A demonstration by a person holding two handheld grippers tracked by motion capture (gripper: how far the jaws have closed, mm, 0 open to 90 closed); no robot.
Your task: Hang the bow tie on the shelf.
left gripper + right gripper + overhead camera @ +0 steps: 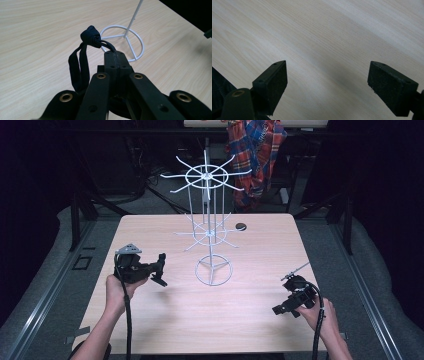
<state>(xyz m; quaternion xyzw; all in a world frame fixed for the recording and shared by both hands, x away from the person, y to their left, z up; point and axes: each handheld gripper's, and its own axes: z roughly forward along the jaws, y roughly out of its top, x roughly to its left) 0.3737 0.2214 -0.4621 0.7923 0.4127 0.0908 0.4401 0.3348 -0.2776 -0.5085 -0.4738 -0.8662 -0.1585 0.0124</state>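
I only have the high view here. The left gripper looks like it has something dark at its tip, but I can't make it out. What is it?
Observer: The left gripper is shut on a dark blue fabric loop with a knot at one end; the jaws pinch it just below the knot.
Operator: Does the loop touch the table?
Observer: I can't tell; it hangs down beside the jaws, over the table.
Operator: And the right gripper, is it holding anything?
Observer: No. The right gripper is open, jaws wide apart, with bare wood between them.
Operator: Where is the wire stand from the left gripper?
Observer: Its ring base lies just beyond the knot.
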